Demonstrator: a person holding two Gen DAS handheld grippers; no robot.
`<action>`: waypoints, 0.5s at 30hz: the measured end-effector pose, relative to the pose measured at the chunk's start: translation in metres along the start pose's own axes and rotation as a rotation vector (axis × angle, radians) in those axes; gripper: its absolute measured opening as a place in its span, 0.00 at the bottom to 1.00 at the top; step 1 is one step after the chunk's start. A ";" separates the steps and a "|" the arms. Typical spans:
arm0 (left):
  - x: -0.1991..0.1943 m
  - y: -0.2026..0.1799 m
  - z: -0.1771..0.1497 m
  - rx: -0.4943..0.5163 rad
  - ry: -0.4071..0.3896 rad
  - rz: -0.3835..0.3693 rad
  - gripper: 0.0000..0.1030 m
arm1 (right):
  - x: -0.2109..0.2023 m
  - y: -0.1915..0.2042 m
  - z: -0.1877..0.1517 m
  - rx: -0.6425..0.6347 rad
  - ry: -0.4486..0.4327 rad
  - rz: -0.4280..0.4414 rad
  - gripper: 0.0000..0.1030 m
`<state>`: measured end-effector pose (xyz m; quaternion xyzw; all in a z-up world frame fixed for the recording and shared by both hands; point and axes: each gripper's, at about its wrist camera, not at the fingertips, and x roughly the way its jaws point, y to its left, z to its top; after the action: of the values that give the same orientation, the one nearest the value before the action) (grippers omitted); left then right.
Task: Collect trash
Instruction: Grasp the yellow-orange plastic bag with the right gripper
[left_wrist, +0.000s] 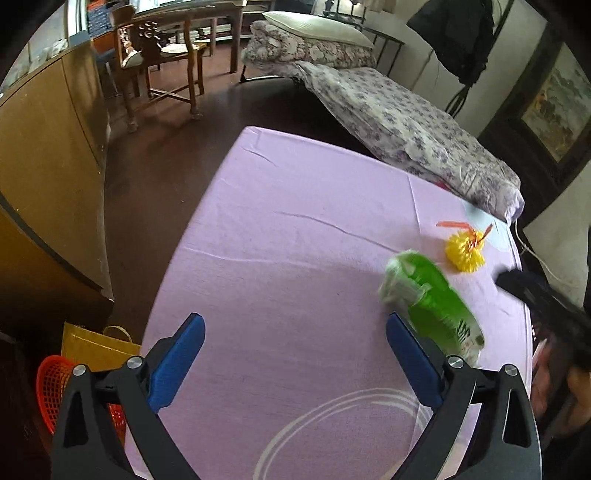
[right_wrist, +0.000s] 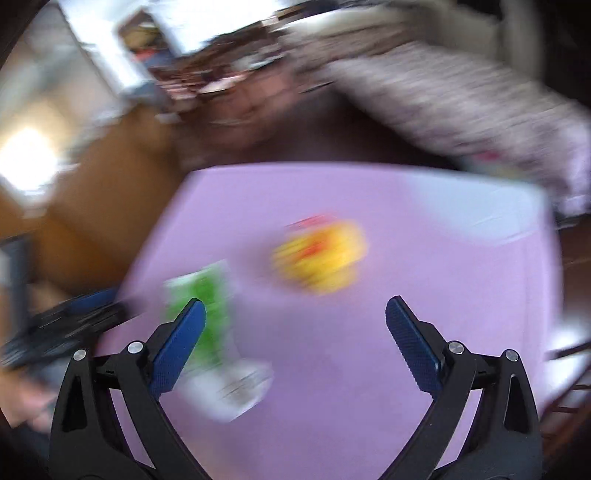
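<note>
Collection stage: both the left gripper (left_wrist: 295, 332) and the right gripper (right_wrist: 295, 317) hover with jaws spread wide and empty above the lilac tablecloth (left_wrist: 280, 236). A crinkled, glossy green wrapper (left_wrist: 432, 299) lies flat just beyond the left gripper's right finger, and a spiky yellow pom-pom (left_wrist: 464, 252) with orange strips sits near it. The next move probably calls for centring one gripper's jaws over the thin wrapper, though the right view is heavily blurred.

Blurred, the right tool (right_wrist: 295, 321) gapes above a green wrapper (right_wrist: 207, 314) and yellow pompom (right_wrist: 321, 254).
</note>
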<state>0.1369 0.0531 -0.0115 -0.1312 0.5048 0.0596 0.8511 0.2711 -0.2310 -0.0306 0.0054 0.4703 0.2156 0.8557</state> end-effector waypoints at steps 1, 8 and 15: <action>0.002 0.000 -0.001 0.001 0.006 -0.001 0.94 | 0.006 0.000 0.003 -0.003 -0.002 -0.018 0.92; 0.012 0.003 -0.003 -0.008 0.034 -0.003 0.94 | 0.053 0.010 0.026 -0.005 0.028 -0.080 0.77; 0.014 0.001 -0.004 -0.014 0.050 -0.026 0.94 | 0.039 0.036 0.011 -0.056 0.063 -0.016 0.43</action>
<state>0.1404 0.0525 -0.0259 -0.1452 0.5237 0.0486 0.8380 0.2847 -0.1821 -0.0481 -0.0292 0.4909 0.2219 0.8420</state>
